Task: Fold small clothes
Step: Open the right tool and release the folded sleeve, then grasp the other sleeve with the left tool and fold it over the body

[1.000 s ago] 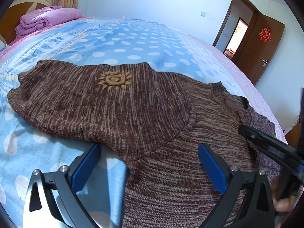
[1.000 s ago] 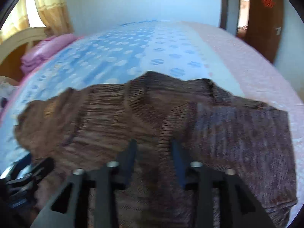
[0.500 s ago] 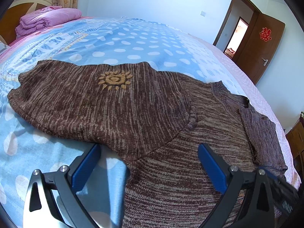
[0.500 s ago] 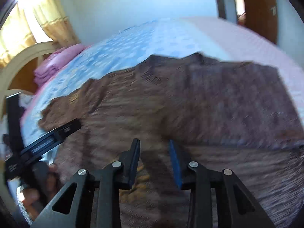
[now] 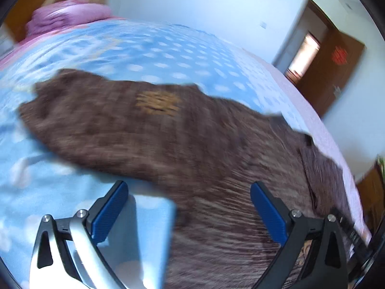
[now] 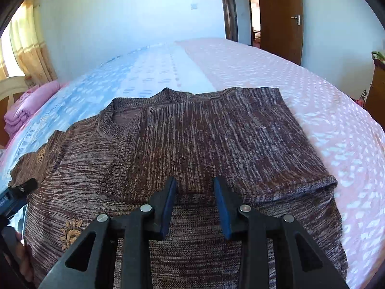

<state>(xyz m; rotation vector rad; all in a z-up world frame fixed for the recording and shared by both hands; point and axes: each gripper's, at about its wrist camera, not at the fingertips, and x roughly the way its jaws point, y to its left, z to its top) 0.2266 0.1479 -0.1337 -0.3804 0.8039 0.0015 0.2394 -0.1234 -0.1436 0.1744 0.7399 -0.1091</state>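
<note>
A brown marled knit sweater (image 6: pixel 192 144) lies flat on the dotted bed (image 6: pixel 324 101), one sleeve folded square across its ribbed chest. The right claw (image 6: pixel 195 204) stands narrow above it, empty; the left claw (image 5: pixel 187 207) gapes wide, empty.

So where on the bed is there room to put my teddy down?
Past the brown sweater, the pink bedspread toward the door is bare, and so is the blue dotted blanket behind the collar. Nearer, the sweater fills the bed.
</note>
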